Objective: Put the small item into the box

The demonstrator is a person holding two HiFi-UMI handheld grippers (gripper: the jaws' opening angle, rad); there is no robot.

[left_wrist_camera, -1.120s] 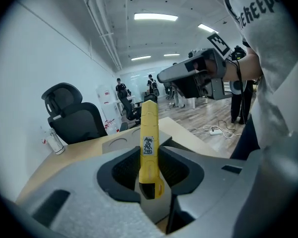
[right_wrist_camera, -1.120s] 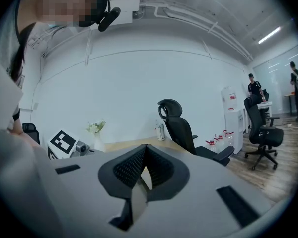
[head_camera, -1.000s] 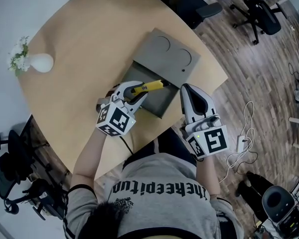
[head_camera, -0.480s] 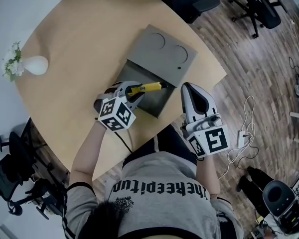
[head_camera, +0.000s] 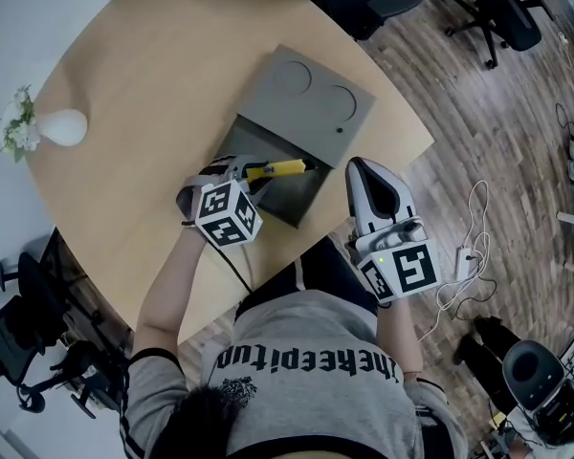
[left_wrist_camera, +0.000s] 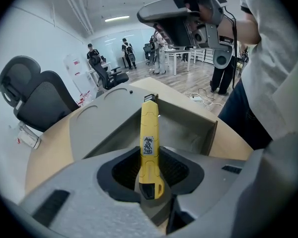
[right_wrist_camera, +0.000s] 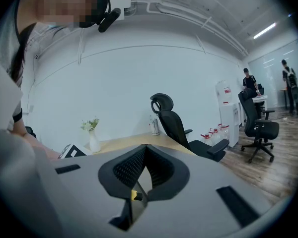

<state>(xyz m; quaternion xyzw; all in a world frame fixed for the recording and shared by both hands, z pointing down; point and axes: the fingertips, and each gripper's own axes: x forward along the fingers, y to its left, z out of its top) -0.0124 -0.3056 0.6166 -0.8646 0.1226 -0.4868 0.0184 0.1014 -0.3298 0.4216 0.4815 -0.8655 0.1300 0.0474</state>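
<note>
A yellow utility knife (head_camera: 277,168) (left_wrist_camera: 149,145) is clamped in my left gripper (head_camera: 239,175) (left_wrist_camera: 150,177), whose jaws are shut on its rear end. The knife points out over the open grey box (head_camera: 282,185) (left_wrist_camera: 188,133), its tip above the box's inside. The box's lid (head_camera: 306,94) (left_wrist_camera: 102,115) lies folded back flat on the table beyond it. My right gripper (head_camera: 373,187) (right_wrist_camera: 144,175) is held near the box's right side, at the table's edge, jaws shut with nothing between them.
The round wooden table (head_camera: 143,75) carries a small white vase with flowers (head_camera: 48,127) (right_wrist_camera: 93,135) at its far left. Office chairs (head_camera: 502,12) (right_wrist_camera: 171,123) stand on the wood floor. A white cable (head_camera: 464,256) lies on the floor at right.
My left gripper with the knife has shifted slightly left and back toward me. The right gripper has stayed in place.
</note>
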